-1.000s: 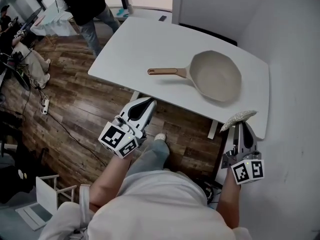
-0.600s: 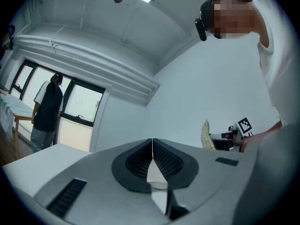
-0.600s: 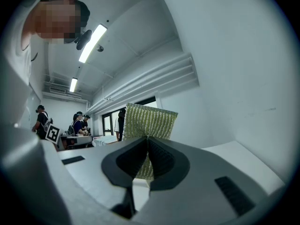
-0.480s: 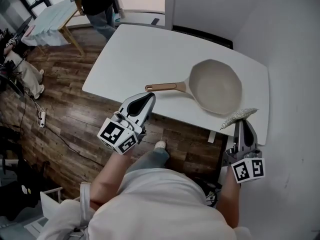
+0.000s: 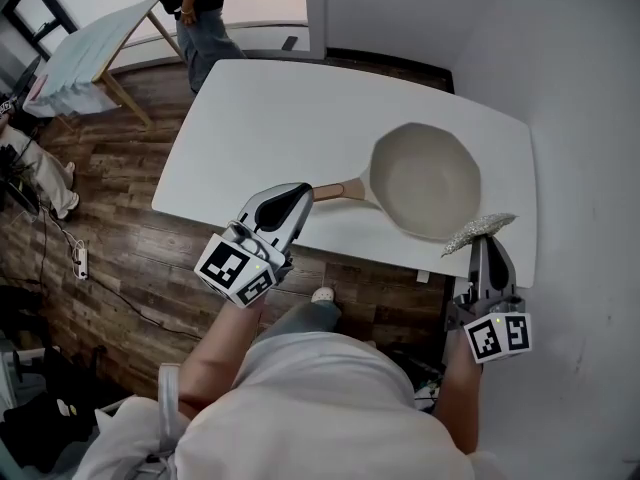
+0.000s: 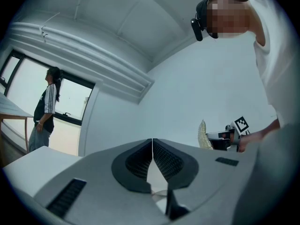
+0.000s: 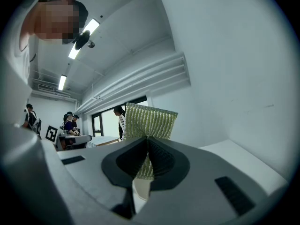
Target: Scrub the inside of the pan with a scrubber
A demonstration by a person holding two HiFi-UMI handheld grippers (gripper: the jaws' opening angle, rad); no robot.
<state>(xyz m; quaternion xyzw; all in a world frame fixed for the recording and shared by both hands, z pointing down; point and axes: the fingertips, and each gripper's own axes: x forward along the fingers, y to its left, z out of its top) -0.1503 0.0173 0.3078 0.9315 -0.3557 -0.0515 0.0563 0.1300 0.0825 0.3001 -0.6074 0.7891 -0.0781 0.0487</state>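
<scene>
Pan (image 5: 425,180) lies on the table (image 5: 250,118). Left gripper (image 5: 304,191), jaws pressed together and empty, hovers by its handle (image 5: 338,189). Right gripper (image 5: 487,241) pinches the scrubber (image 5: 478,231) just beside its rim. Unsteadied, the pan may skid under scrubbing.

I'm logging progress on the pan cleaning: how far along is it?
Done: the scrubber is clamped in the right gripper. In hand: the left gripper, shut and empty, is beside the handle of the pan. Left: all the scrubbing; the scrubber is outside the pan.
</scene>
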